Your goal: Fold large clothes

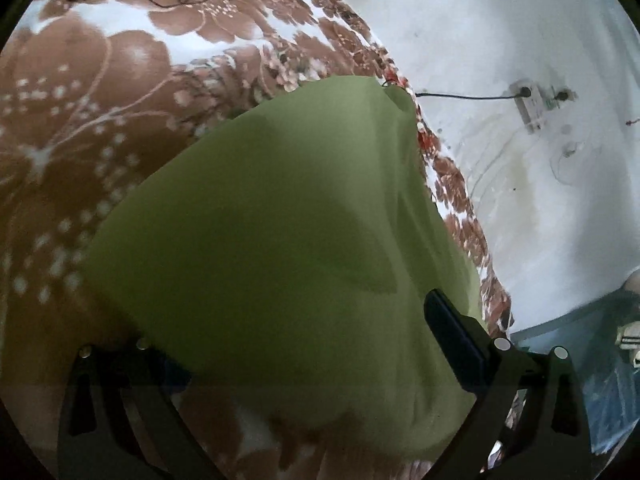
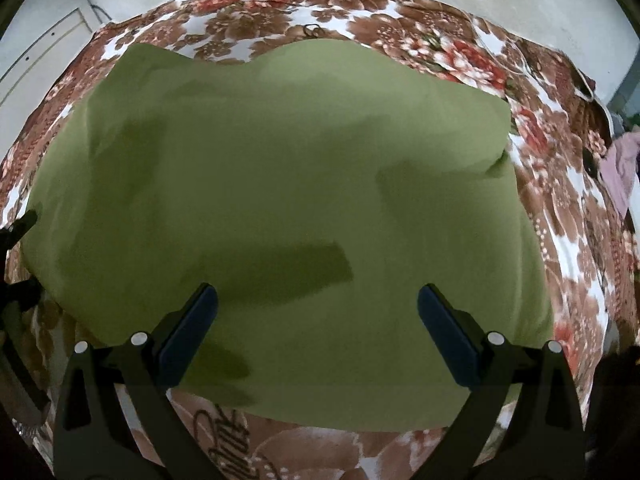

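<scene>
While my right claw (image 2: 318, 336) gapes above the green garment (image 2: 280, 200), my left claw (image 1: 288, 360) (one finger cloth-covered) also spreads wide over the floral bedspread (image 2: 440, 32).

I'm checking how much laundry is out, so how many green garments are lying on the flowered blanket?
1. A single plain olive-green cloth garment lies spread across the middle of the brown floral blanket, under both open grippers. Anything beneath it would be hidden.
</scene>
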